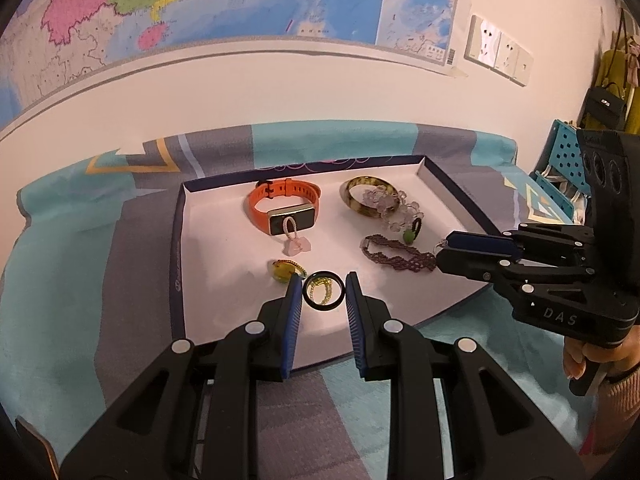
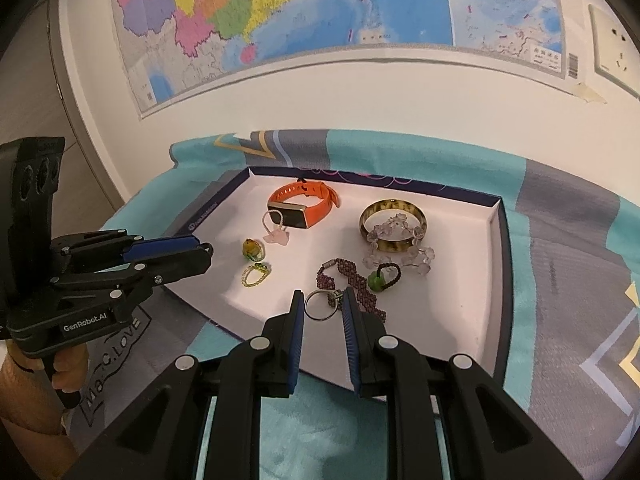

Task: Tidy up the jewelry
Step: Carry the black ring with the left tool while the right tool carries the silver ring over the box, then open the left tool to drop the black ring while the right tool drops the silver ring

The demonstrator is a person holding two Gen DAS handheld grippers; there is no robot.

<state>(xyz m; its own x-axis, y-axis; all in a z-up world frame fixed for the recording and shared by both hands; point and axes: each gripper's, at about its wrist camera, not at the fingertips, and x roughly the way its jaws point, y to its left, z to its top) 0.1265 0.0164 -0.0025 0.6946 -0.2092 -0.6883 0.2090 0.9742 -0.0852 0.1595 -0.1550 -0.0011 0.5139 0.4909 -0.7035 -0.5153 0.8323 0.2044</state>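
At the bottom centre of the left wrist view, the left gripper [image 1: 323, 289] pinches a black ring [image 1: 323, 289] upright between its blue pads, above the near edge of the white tray [image 1: 224, 240]. The right gripper [image 2: 322, 305] likewise pinches a silver ring [image 2: 320, 306] low in its own view, beside a purple beaded bracelet [image 2: 352, 280]. Farther back in the tray lie a small beaded ring [image 2: 256, 274], an orange watch [image 1: 286, 206] and a mottled bangle [image 2: 394, 226], with a map [image 2: 320, 8] across the top.

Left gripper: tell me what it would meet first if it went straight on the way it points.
Probably the yellow beaded ring, lying on the tray floor and showing through the black ring that the left gripper holds; depth is unclear.
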